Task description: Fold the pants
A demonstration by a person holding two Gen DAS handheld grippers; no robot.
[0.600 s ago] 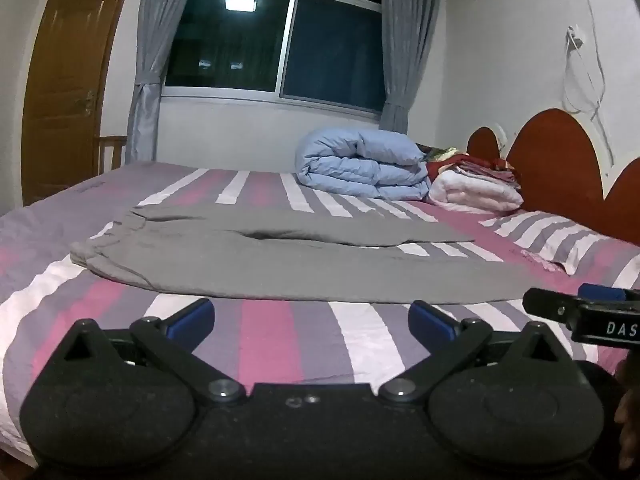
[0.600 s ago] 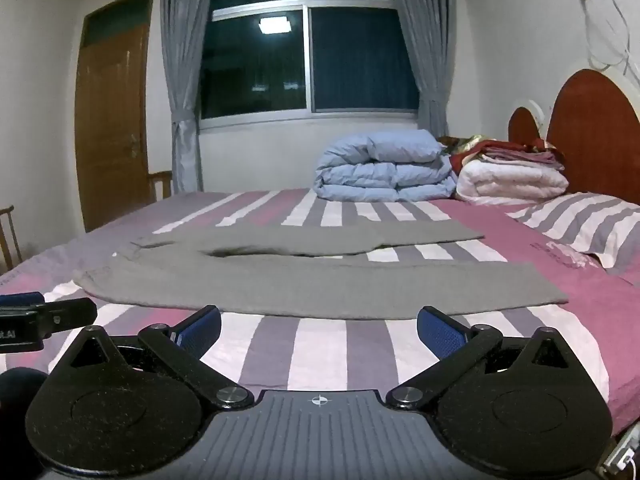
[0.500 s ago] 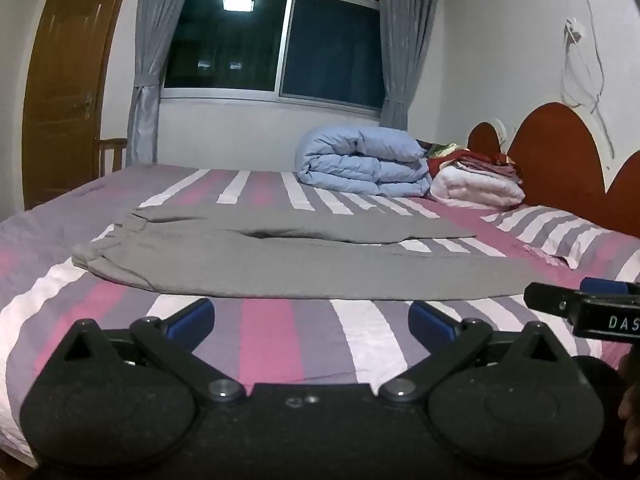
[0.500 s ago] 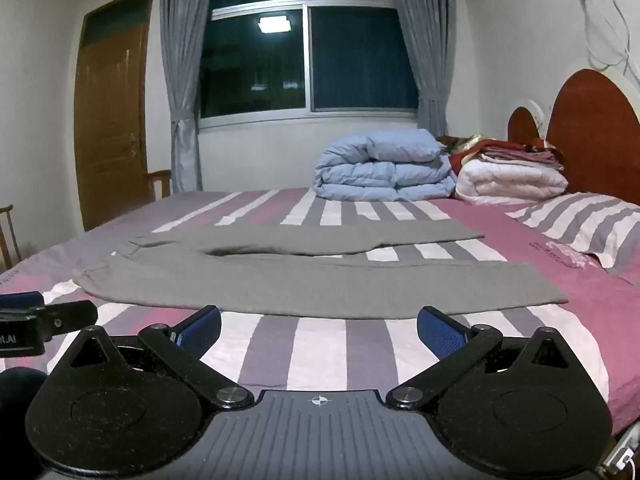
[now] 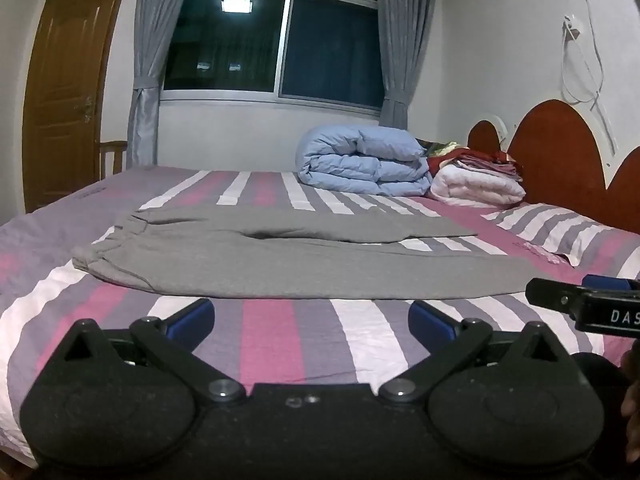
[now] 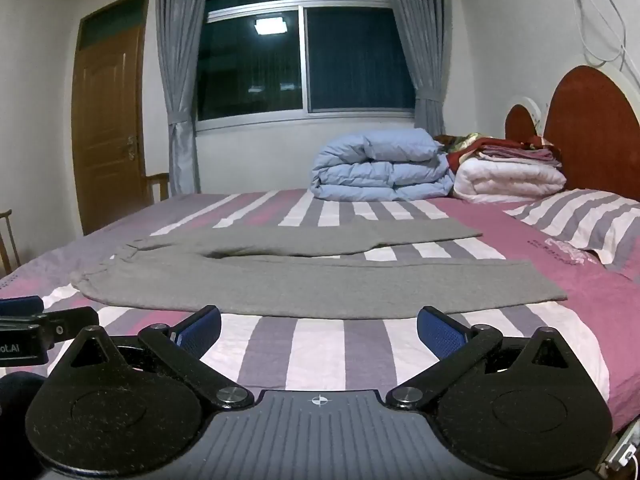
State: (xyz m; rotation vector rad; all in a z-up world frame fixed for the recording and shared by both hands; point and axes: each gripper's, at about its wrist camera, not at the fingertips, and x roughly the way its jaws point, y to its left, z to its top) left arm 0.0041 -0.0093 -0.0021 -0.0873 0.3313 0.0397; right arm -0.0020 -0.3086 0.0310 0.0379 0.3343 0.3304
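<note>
Right now the striped bed (image 5: 280,332) carries the grey pants (image 5: 280,264) spread flat, waistband leftward. Near its edge, short of the pants, my left gripper (image 5: 311,316) and right gripper (image 6: 319,326) both gape, empty.

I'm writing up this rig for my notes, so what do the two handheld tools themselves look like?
Both match: the left tool and right tool have matte black bodies with two round discs, black linkage arms on silver pivot bolts, and blue ribbed finger pads. The right one has a grey ribbed centre plate with a crosshair mark. White lettering "DAS" shows on its side.
</note>
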